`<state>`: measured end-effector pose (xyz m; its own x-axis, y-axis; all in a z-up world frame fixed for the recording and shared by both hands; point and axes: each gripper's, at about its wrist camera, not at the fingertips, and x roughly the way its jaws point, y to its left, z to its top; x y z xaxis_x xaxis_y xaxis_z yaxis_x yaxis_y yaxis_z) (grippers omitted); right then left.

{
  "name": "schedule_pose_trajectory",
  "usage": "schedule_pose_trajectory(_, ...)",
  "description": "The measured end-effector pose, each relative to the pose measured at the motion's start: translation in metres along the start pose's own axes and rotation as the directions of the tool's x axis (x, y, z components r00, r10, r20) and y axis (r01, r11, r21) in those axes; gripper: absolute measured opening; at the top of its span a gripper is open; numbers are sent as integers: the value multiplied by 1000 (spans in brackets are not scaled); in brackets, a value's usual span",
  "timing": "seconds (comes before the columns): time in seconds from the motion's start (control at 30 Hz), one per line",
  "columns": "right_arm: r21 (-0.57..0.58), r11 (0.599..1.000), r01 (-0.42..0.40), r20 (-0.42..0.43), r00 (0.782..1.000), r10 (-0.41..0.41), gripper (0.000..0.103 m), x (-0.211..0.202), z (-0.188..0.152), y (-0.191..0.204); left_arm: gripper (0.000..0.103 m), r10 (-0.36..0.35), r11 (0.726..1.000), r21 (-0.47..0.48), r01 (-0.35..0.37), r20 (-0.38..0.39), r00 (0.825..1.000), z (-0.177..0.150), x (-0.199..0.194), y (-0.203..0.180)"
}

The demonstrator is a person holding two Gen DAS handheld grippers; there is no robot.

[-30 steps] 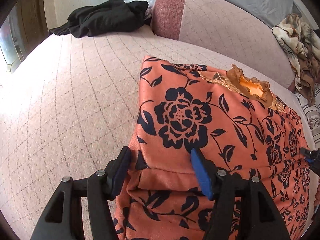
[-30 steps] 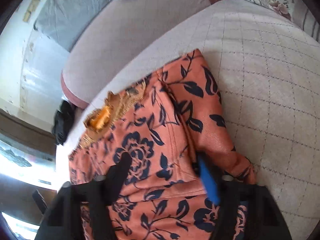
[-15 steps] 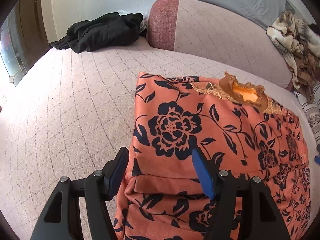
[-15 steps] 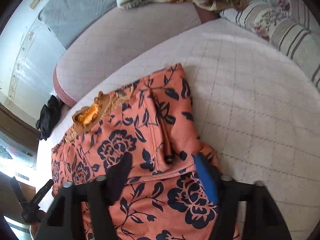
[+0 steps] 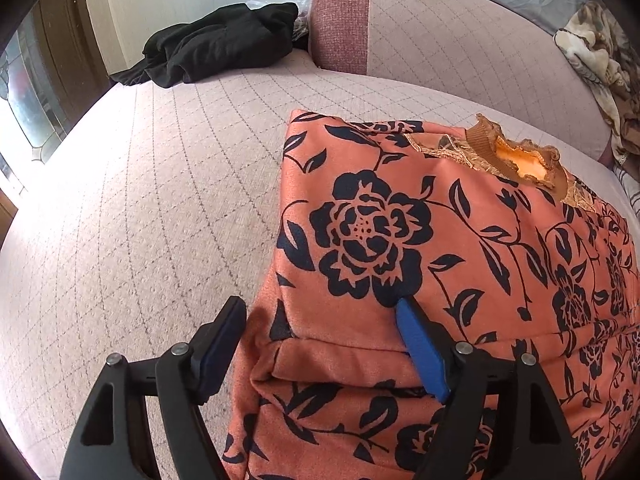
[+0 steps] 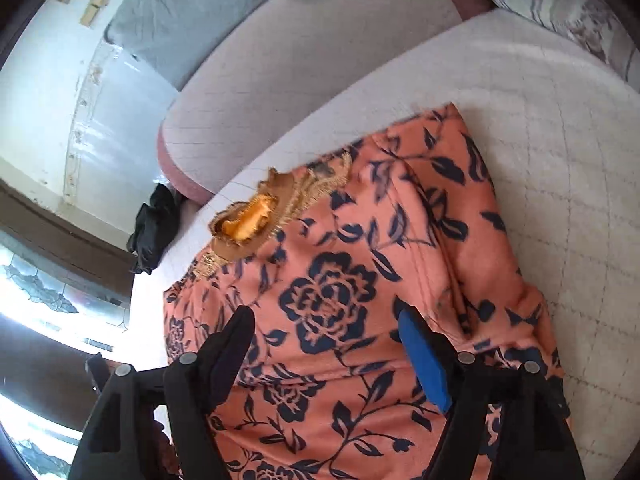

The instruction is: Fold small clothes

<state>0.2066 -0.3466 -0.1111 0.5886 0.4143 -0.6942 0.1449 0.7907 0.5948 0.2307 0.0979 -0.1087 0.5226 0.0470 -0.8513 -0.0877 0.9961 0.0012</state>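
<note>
**Quilted pink sofa seat: garment folded, both claws released**

Lies on quilted sofa seat [image 5: 132, 208]: orange floral garment [image 5: 460, 240], collar [image 5: 516, 156] at far end, long axis running away from both claws. Left claw [image 5: 320, 344] apart, having just opened, straddling near left folded corner without pressing it. Right claw [image 6: 328, 352] apart, likewise just opened, hovering over near right edge. Near fold edge directly below both; neither hand clearly nearer. Black clothing [image 5: 224, 44] well apart, far left.

A pale pink quilted sofa seat [image 5: 140, 200] is carrying everything: the folded orange floral top [image 5: 460, 260] is lying on it, black clothes [image 5: 216, 44] sitting at its far corner.
</note>
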Motion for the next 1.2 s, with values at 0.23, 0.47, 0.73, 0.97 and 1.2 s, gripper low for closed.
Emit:
schedule_pose_trajectory(0.23, 89, 994, 56, -47, 998, -52, 88, 29, 15, -27, 79, -4, 1000, 11, 4, -1, 1000, 0, 1, 1)
schedule_pose_trajectory(0.47, 82, 996, 33, -30, 999, -30, 88, 46, 46, -31, 83, 3, 1000, -1, -3, -11, 1000, 0, 3, 2)
schedule_pose_trajectory(0.73, 39, 999, -18, 15, 1000, 17, 88, -9, 17, -18, 83, -19, 1000, -7, 19, -7, 1000, -8, -14, 12)
schedule_pose_trajectory(0.97, 61, 997, 42, -72, 997, -38, 89, -64, -68, -55, 82, -16, 1000, -1, 16, -80, 997, -56, -45, 32)
schedule_pose_trajectory(1.2, 114, 993, 16, -20, 1000, -14, 89, -123, -110, -76, 82, -86, 993, -91, 75, -123, 989, -126, -92, 70)
